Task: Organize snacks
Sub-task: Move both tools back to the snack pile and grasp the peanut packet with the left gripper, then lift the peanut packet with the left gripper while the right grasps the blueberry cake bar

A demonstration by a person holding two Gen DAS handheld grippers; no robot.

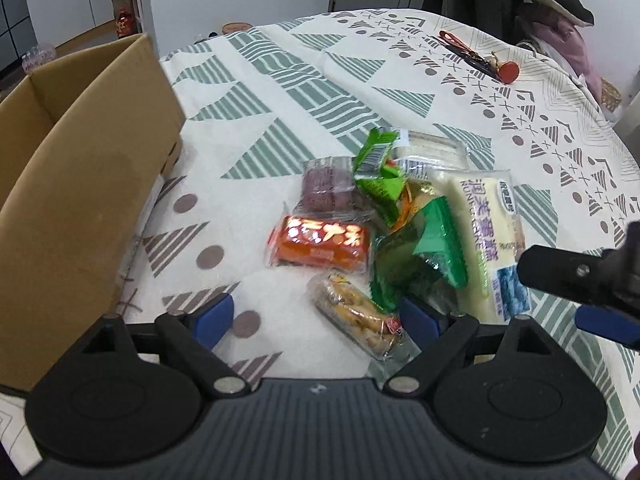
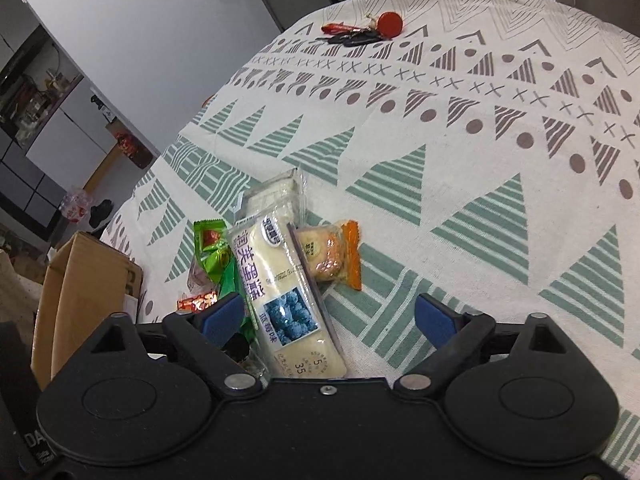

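Both the left gripper [image 1: 316,316] and right gripper [image 2: 330,316] are hanging wide open over the snack pile [image 1: 384,224], empty, seemingly picking one for the box [image 1: 80,184] on the left.

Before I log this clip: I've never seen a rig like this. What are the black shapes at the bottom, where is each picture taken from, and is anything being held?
The black shapes are two hand-held grippers with blue fingertips; a person carries one in each hand. Each picture comes from a camera on one gripper, looking along its fingers. The left gripper and the right gripper are both open and hold nothing. On the patterned tablecloth lies a pile of wrapped snacks: an orange packet, green packets and a long white packet with blue berries printed on it. A cardboard box stands to the left. Keys lie farther back.
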